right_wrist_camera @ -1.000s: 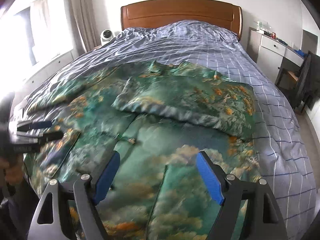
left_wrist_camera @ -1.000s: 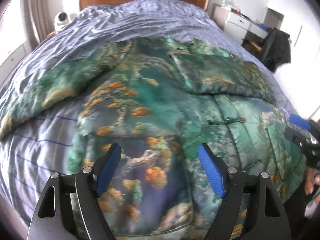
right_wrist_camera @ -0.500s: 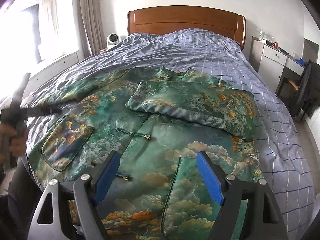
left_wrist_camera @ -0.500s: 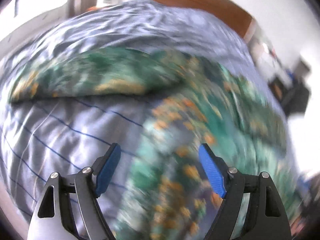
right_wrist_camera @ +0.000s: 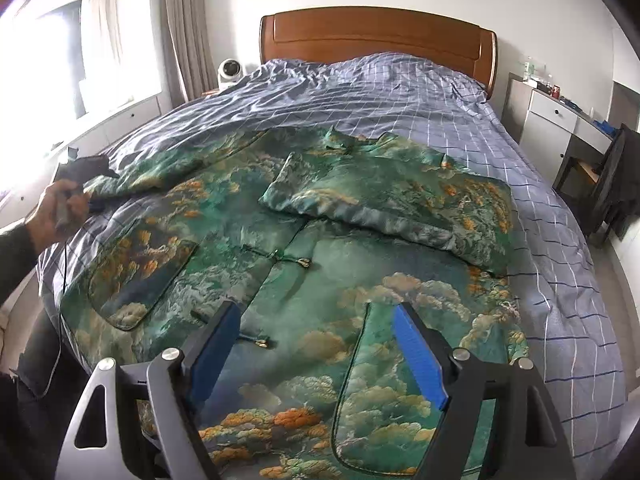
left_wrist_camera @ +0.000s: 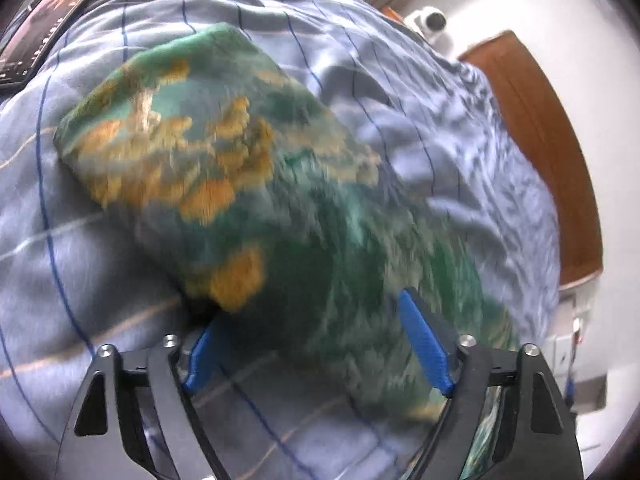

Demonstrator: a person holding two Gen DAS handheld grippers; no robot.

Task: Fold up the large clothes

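Right wrist view looks up the bed [right_wrist_camera: 460,128], which is covered with a blue checked duvet and backed by a wooden headboard [right_wrist_camera: 376,36]. A large green jacket [right_wrist_camera: 280,272] printed with clouds and orange trees lies spread face up across the near half of the duvet, its collar toward the headboard. One sleeve is folded in across the chest [right_wrist_camera: 392,208]; the other sleeve [right_wrist_camera: 168,164] stretches out toward the window side. The right tongs [right_wrist_camera: 316,356] hang above the lower front panel of the jacket, blue pads spread wide with nothing between them and not touching the cloth. At the far left of this view a hand [right_wrist_camera: 60,208] grips the left tongs [right_wrist_camera: 86,168] at the end of that outstretched sleeve. Left wrist view is blurred, so detail is uncertain, but the left tongs [left_wrist_camera: 316,340] are closing with the sleeve [left_wrist_camera: 224,184] lying between the pads; one pad sits at the cloth's lower edge, the other rests on top of it, and the fabric does not yet look pinched. Behind it are the duvet, the headboard and a small white fan [left_wrist_camera: 430,22]. A white nightstand [right_wrist_camera: 552,120] stands right of the bed.
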